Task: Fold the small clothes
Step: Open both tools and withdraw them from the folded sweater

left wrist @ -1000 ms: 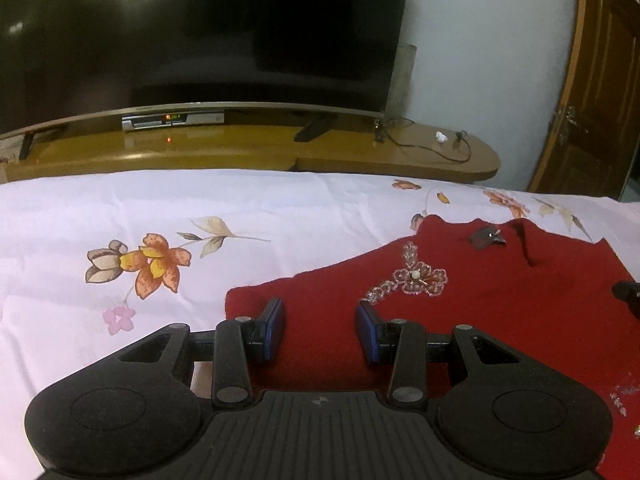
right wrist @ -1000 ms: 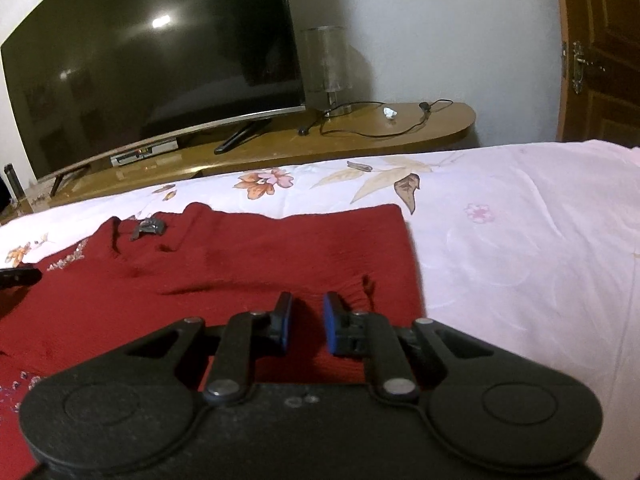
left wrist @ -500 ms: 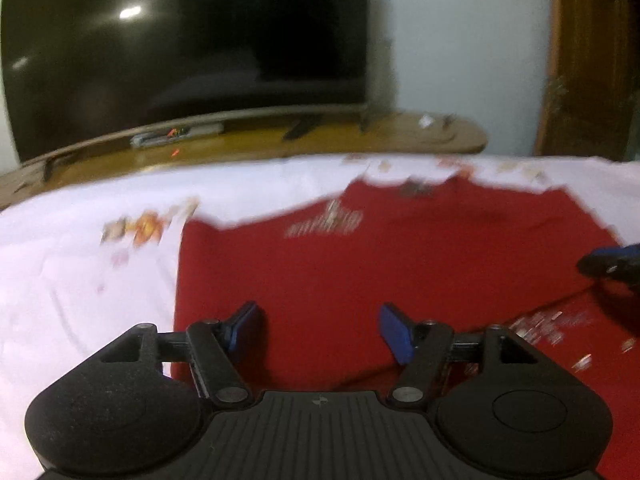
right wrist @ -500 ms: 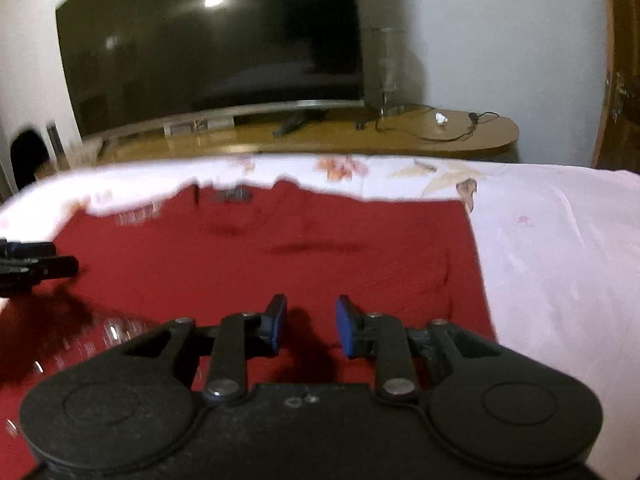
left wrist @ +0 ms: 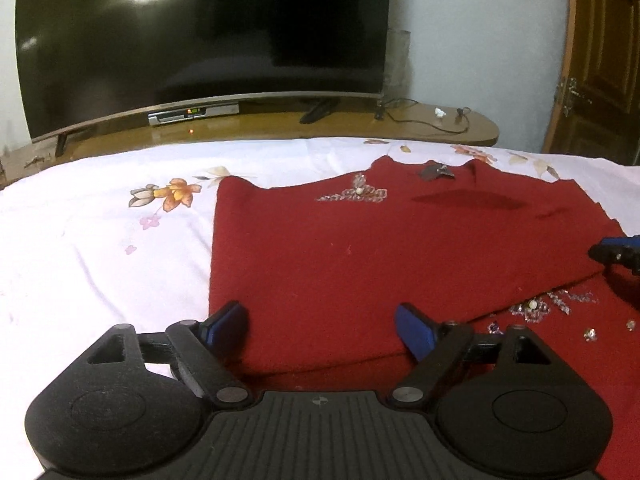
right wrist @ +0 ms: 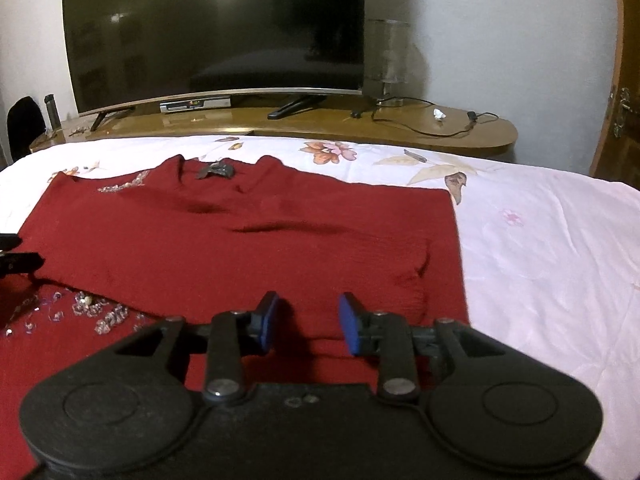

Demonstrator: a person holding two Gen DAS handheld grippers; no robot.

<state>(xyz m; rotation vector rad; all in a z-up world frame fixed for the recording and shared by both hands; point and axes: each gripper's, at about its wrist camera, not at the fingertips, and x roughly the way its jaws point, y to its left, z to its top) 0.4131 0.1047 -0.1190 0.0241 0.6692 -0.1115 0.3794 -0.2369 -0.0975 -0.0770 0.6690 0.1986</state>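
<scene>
A small red knit garment (left wrist: 384, 248) with beaded trim lies on the bed, folded over on itself; it also shows in the right wrist view (right wrist: 240, 240). My left gripper (left wrist: 320, 326) is open wide and empty, just above the folded edge at the garment's near left. My right gripper (right wrist: 306, 320) is open and empty above the garment's near right part. The right gripper's tip shows in the left wrist view (left wrist: 616, 250) at the fold's right end. The left gripper's tip shows in the right wrist view (right wrist: 20, 260) at the far left.
The bed carries a white floral sheet (left wrist: 100, 248). Behind it stands a wooden TV stand (right wrist: 460, 136) with a large dark TV (left wrist: 200, 32), a set-top box (left wrist: 192, 114) and cables. A wooden door (left wrist: 600, 60) is at the right.
Both grippers have pulled back toward me and opened wider. The garment's upper layer now lies folded flat over the beaded lower part.
</scene>
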